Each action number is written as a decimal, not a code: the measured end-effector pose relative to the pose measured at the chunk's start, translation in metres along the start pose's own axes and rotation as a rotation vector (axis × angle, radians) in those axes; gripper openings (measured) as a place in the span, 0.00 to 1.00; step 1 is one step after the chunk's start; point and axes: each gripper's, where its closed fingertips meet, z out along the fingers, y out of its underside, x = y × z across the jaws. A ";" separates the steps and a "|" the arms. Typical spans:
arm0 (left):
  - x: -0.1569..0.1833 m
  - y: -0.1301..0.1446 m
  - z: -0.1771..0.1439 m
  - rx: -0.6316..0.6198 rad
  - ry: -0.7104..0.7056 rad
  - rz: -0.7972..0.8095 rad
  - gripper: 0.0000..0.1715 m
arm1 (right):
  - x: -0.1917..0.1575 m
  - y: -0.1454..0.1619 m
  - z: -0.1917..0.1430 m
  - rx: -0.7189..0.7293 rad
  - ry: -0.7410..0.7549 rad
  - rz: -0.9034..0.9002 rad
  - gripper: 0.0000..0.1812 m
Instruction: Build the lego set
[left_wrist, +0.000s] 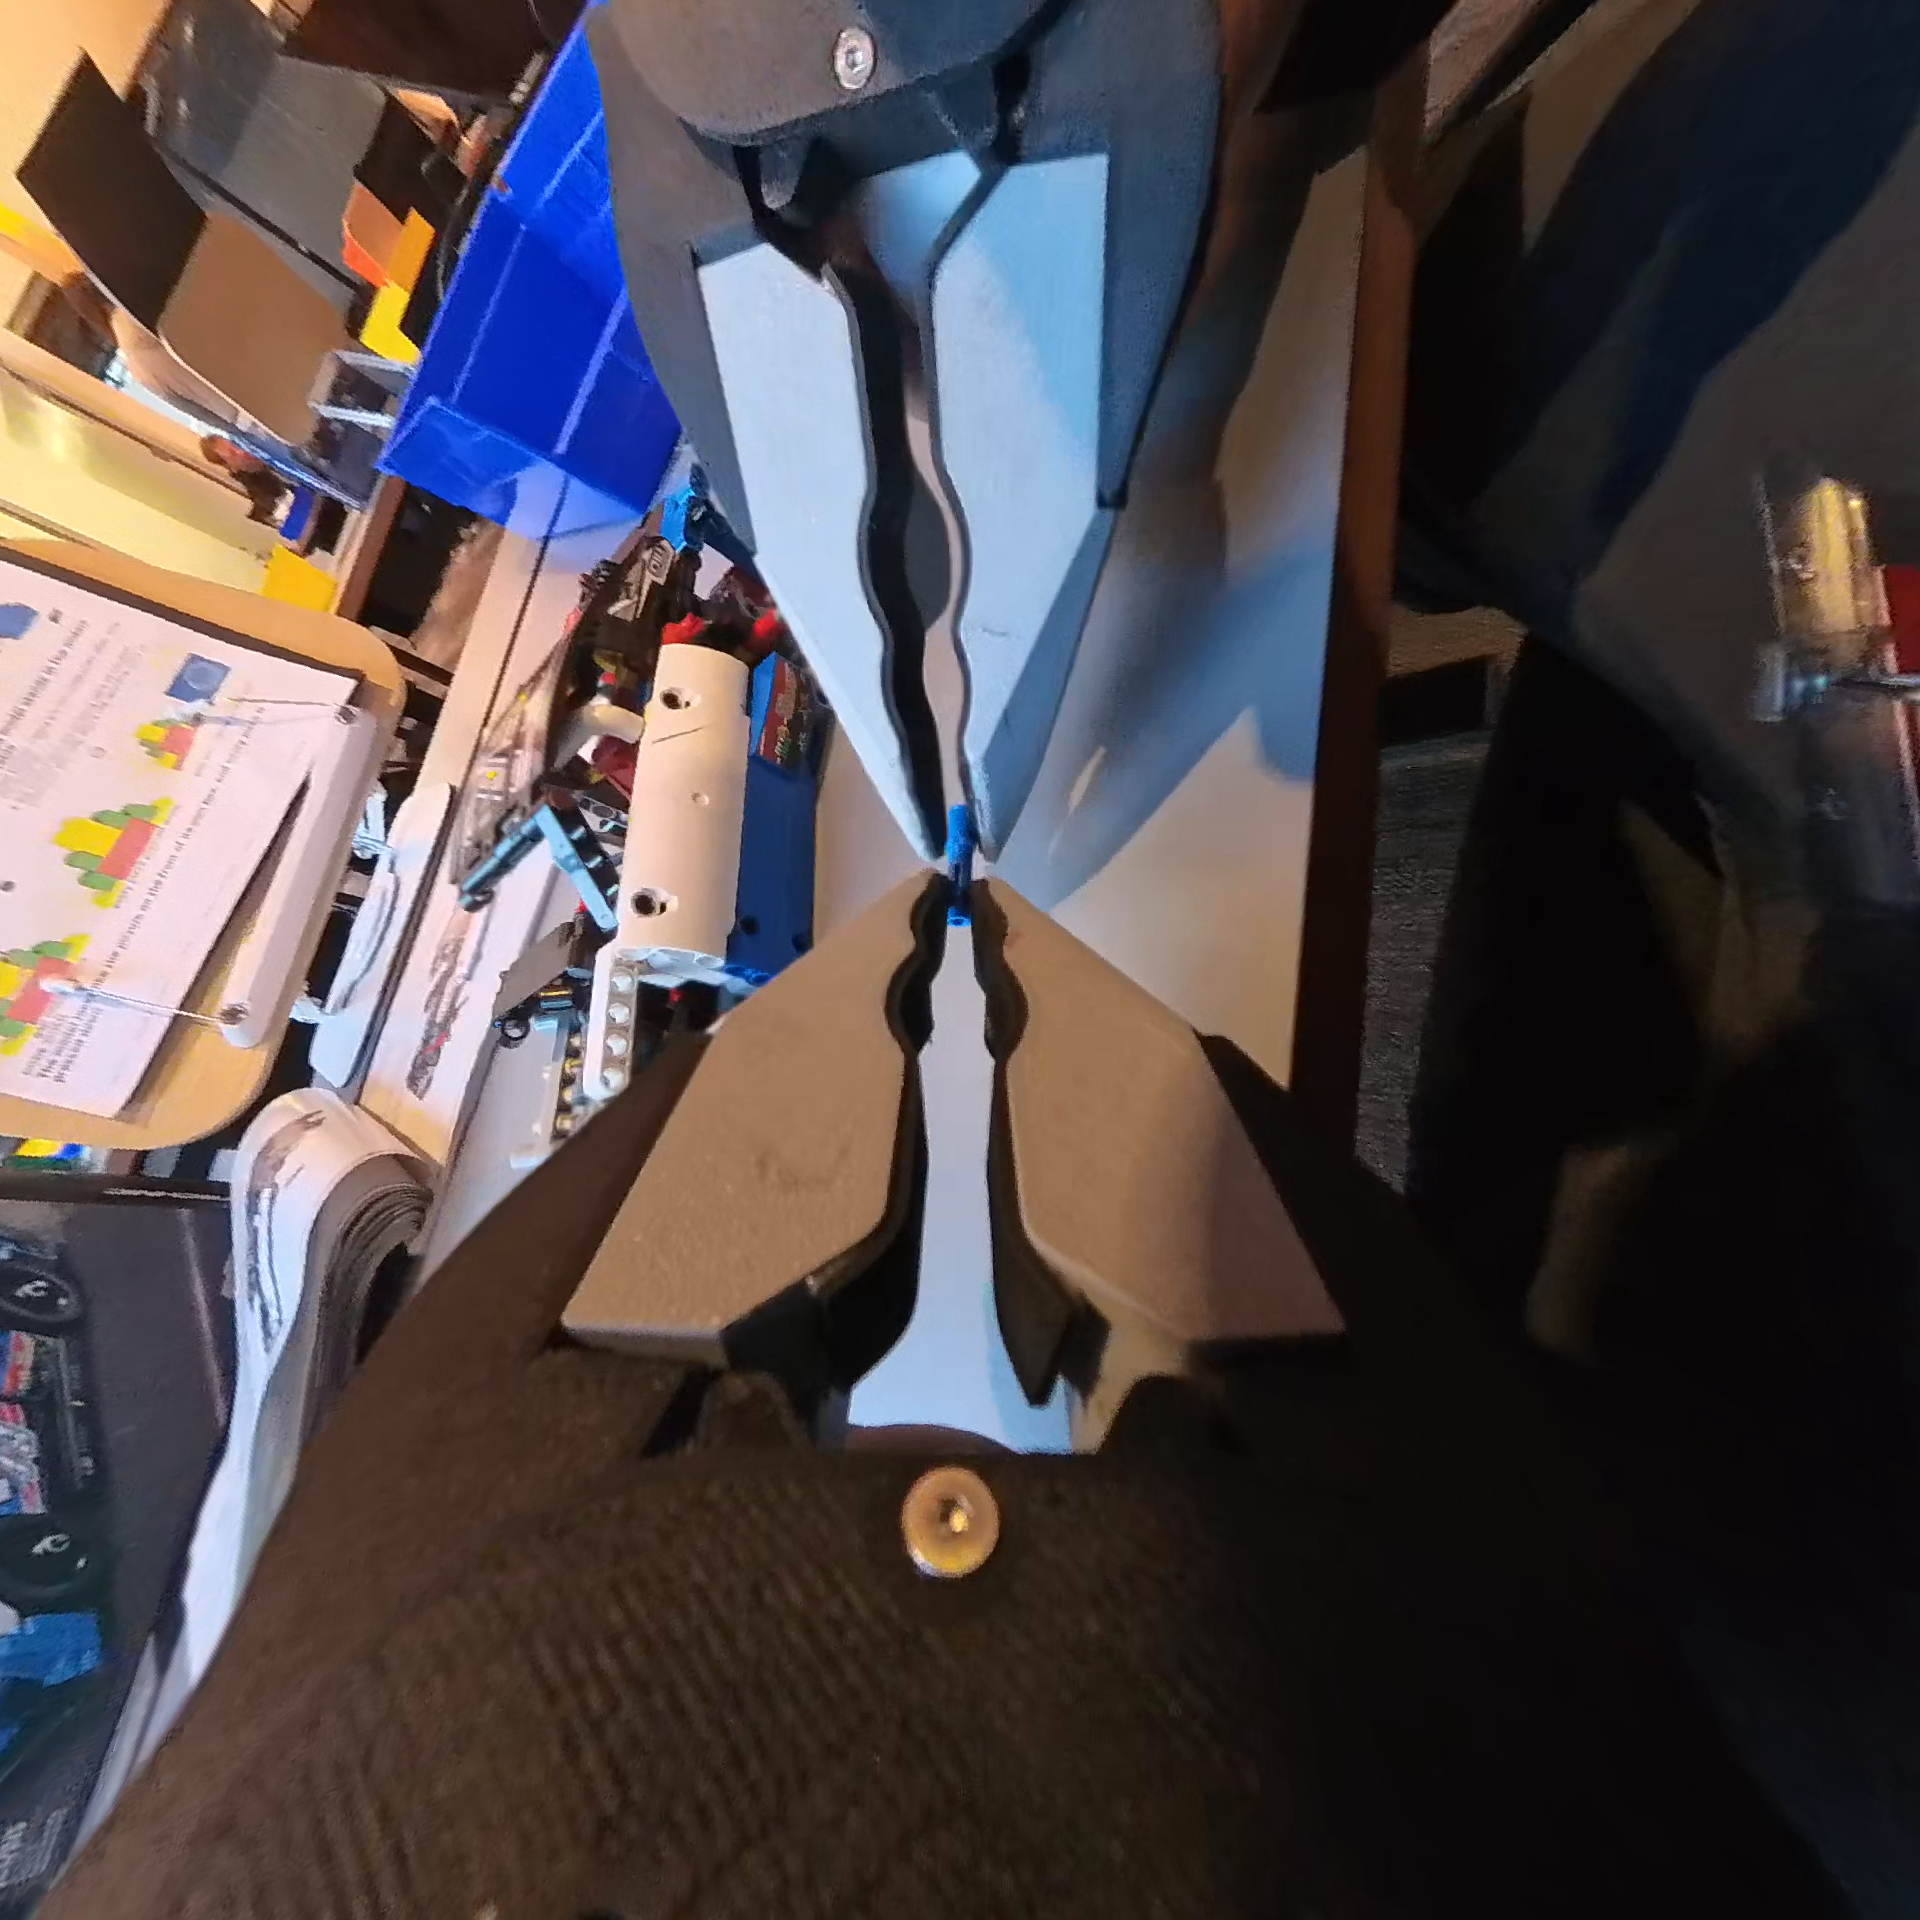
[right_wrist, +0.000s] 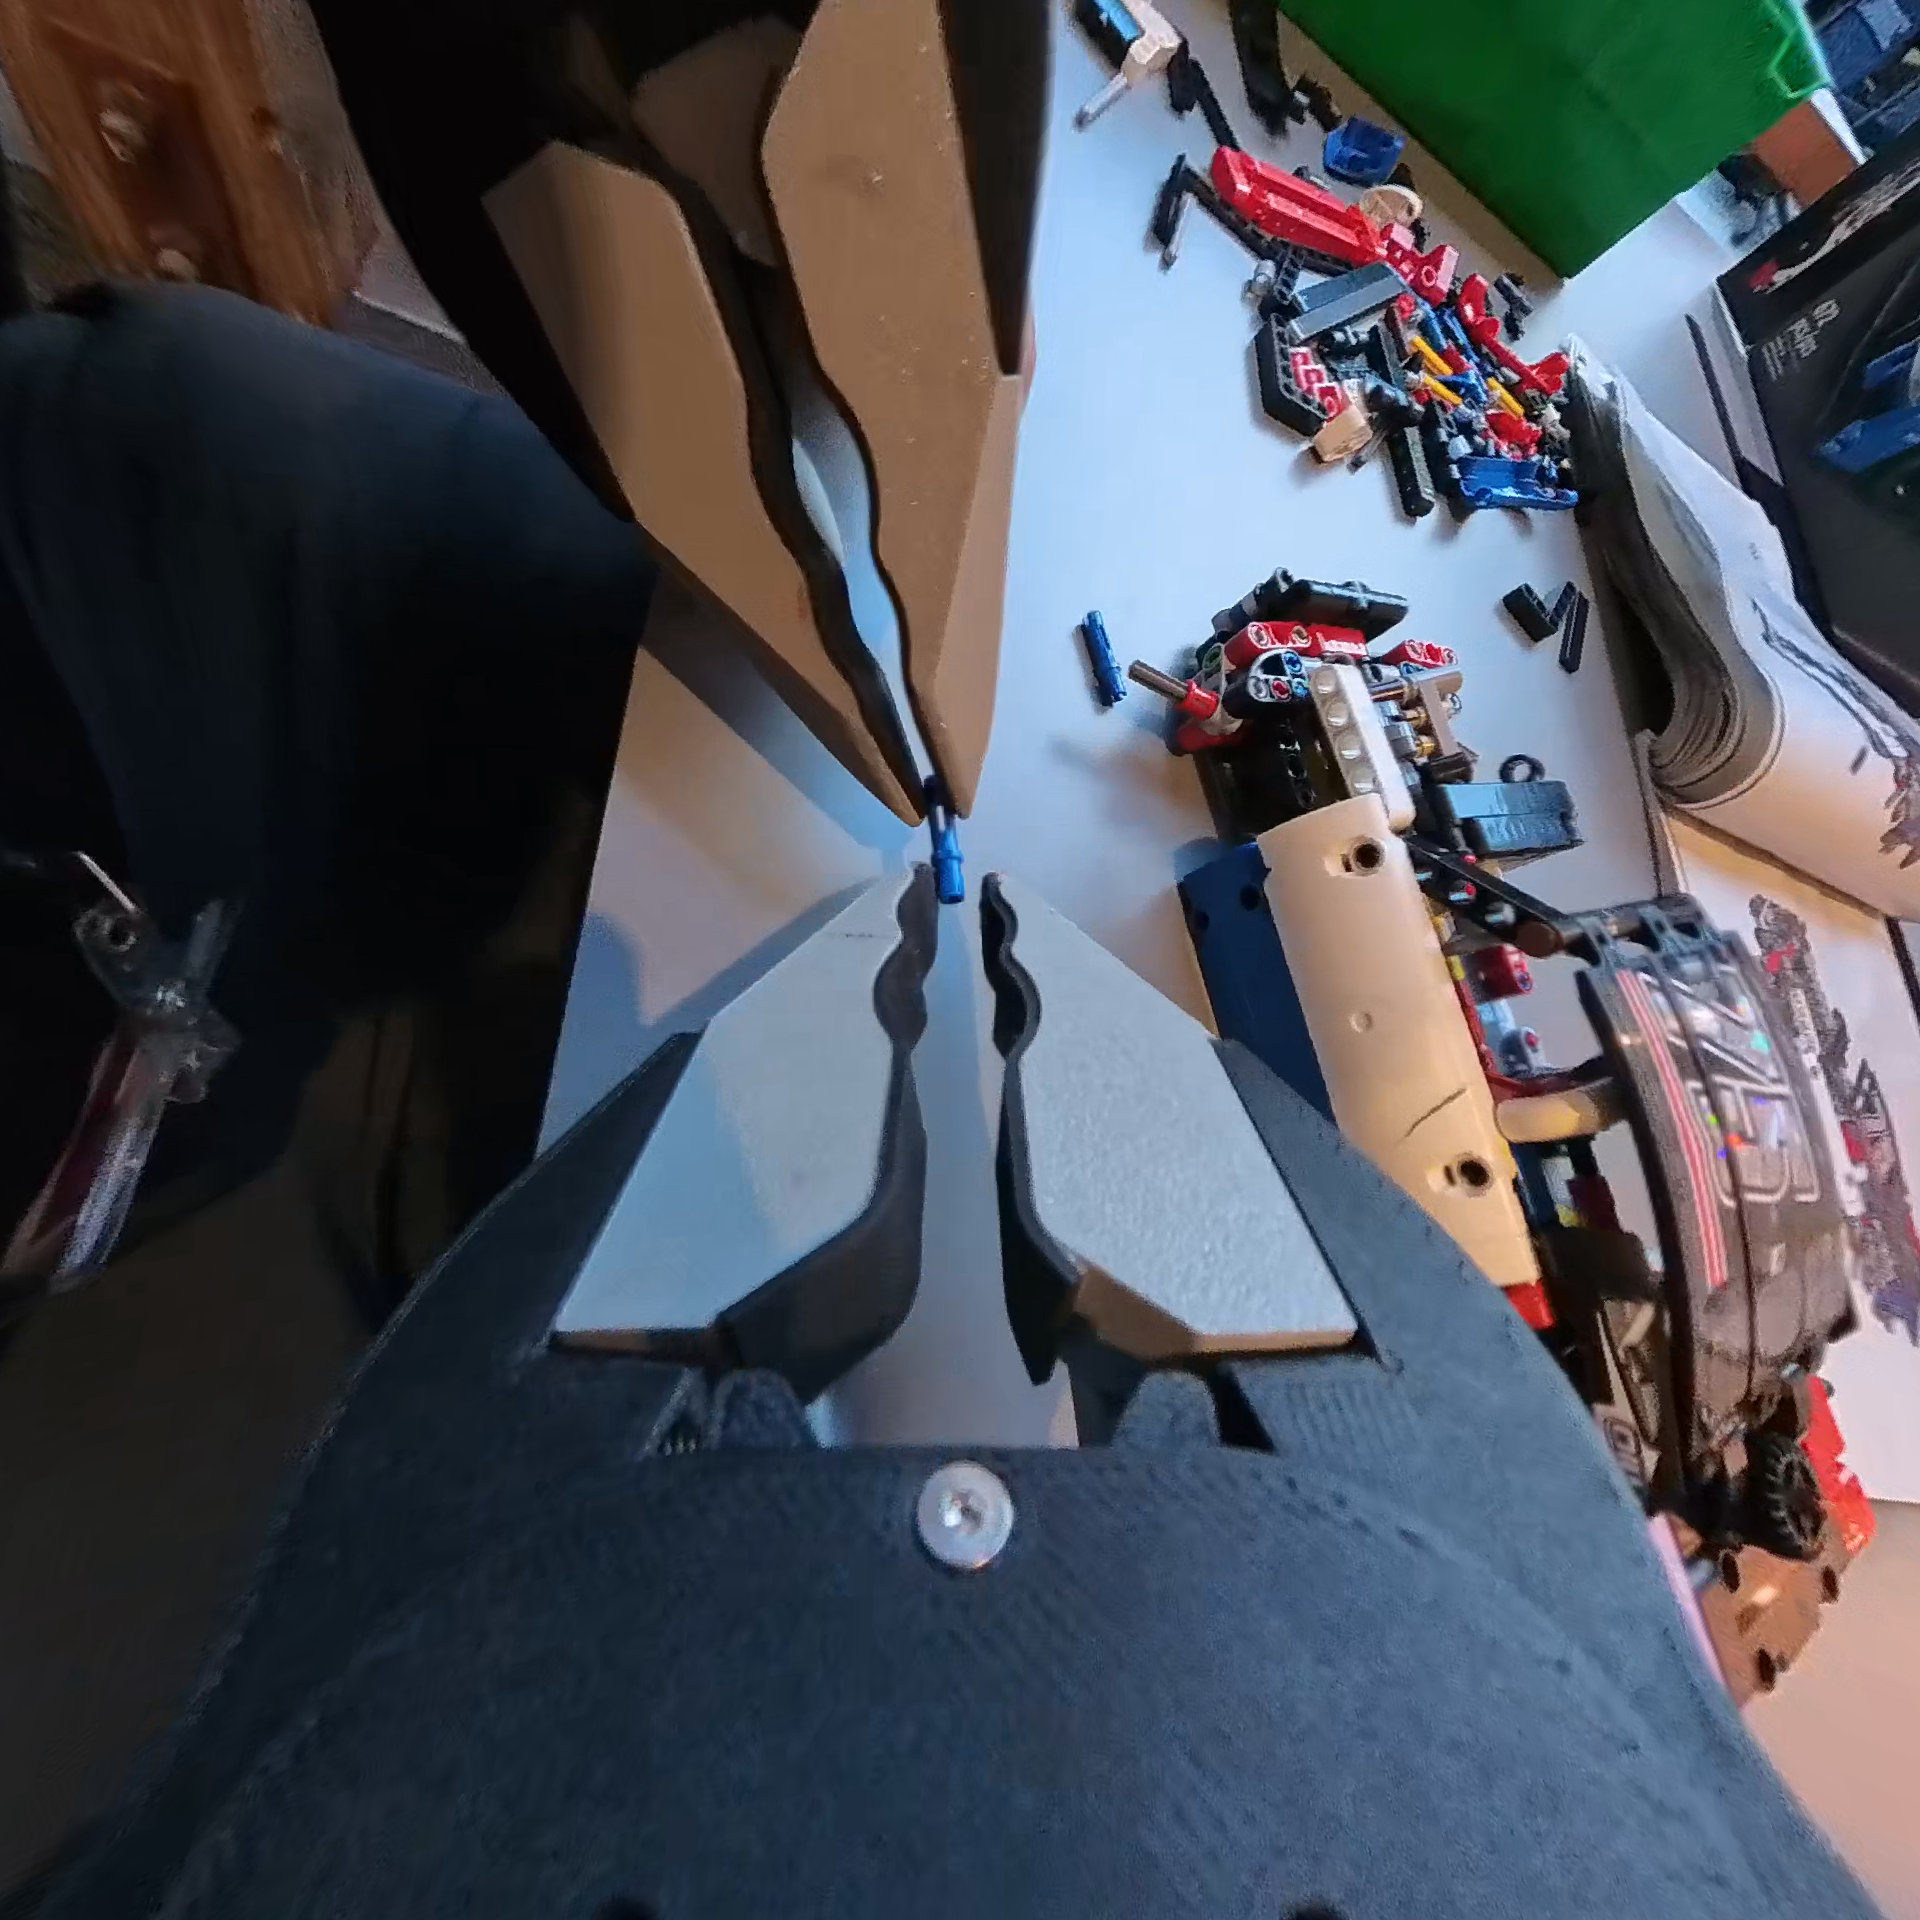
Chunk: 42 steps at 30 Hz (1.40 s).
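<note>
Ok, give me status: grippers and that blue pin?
Left gripper shut on blue pin, tip to tip with right gripper. Right's tips around pin's free end, clamp unclear. Nothing between them; car build sits aside.

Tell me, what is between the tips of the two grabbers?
A small blue peg, seen in both views. The left gripper pinches one end; the other end sits between the right gripper's parted tips.

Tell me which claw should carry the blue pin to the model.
Left, probably. The left claw is shut on the blue pin, while the right claw stands open around its free end and would first need to take hold.
</note>
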 end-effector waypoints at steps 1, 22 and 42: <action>0.000 0.000 0.000 -0.002 0.007 -0.009 0.01 | 0.000 0.001 0.001 -0.011 0.005 -0.022 0.03; 0.006 0.021 0.007 -0.147 0.127 -0.148 0.03 | -0.003 0.009 0.013 -0.054 0.002 -0.089 0.02; 0.002 0.015 0.006 -0.109 0.028 -0.036 0.08 | -0.010 -0.001 0.007 -0.012 -0.344 0.377 0.02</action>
